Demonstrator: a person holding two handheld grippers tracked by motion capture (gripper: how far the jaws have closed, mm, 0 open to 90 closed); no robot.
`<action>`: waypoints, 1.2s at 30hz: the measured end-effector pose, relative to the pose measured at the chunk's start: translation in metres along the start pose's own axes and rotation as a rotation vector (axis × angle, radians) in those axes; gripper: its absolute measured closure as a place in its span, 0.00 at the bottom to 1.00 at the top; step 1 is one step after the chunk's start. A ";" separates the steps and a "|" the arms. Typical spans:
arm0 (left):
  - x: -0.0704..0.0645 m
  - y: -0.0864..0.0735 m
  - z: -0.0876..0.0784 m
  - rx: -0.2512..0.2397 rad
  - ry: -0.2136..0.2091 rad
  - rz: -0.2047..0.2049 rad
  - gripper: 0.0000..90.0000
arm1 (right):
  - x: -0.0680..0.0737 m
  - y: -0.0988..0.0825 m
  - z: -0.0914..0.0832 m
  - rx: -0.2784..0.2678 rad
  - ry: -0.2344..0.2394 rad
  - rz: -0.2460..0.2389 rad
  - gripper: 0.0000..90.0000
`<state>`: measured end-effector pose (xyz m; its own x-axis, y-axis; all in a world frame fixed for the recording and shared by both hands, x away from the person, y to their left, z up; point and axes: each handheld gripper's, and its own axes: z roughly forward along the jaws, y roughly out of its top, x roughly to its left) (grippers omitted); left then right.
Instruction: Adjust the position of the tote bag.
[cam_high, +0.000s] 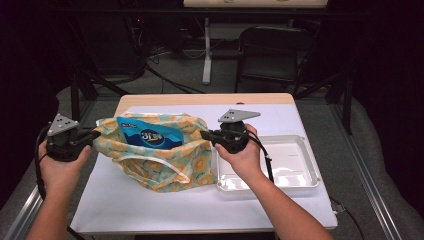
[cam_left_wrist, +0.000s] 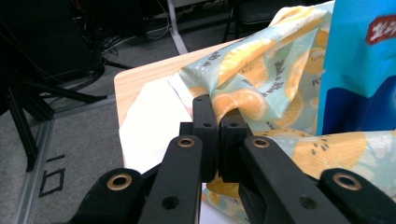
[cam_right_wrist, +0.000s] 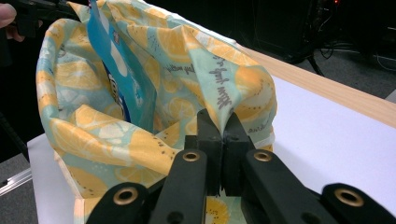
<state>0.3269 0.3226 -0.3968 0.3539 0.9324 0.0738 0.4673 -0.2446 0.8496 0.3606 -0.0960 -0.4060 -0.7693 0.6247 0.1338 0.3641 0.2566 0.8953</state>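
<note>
A cloth bag (cam_high: 165, 160) printed with yellow lemons on pale green lies on the white sheet, its mouth held wide. My left gripper (cam_high: 95, 136) is shut on the bag's left rim (cam_left_wrist: 233, 105). On the opposite side, my right gripper (cam_high: 205, 135) is shut on the right rim (cam_right_wrist: 233, 100). A blue snack packet (cam_high: 147, 135) stands inside the bag, its top sticking out of the mouth. The same blue packet (cam_left_wrist: 359, 70) rises close at the right in the left gripper view, and the packet (cam_right_wrist: 121, 88) leans inside the open bag in the right gripper view.
A shallow clear plastic tray (cam_high: 300, 172) sits on the white sheet to the right of the bag, by my right wrist. The wooden table's far edge (cam_high: 205, 98) runs behind. A black folding chair (cam_high: 270, 50) and table legs stand beyond.
</note>
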 end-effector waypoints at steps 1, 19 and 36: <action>0.000 -0.001 0.001 -0.002 0.001 -0.002 0.98 | 0.000 -0.001 0.000 -0.003 0.003 0.004 0.99; -0.002 -0.019 0.010 0.021 -0.018 -0.023 0.97 | -0.003 -0.015 0.007 0.023 0.004 0.020 0.99; -0.004 -0.031 0.019 0.044 -0.030 -0.034 0.96 | 0.000 -0.030 0.020 0.061 0.004 0.019 0.98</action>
<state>0.3263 0.3209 -0.4335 0.3614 0.9320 0.0291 0.5143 -0.2252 0.8275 0.3600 -0.0889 -0.4414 -0.7645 0.6265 0.1521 0.4094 0.2894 0.8652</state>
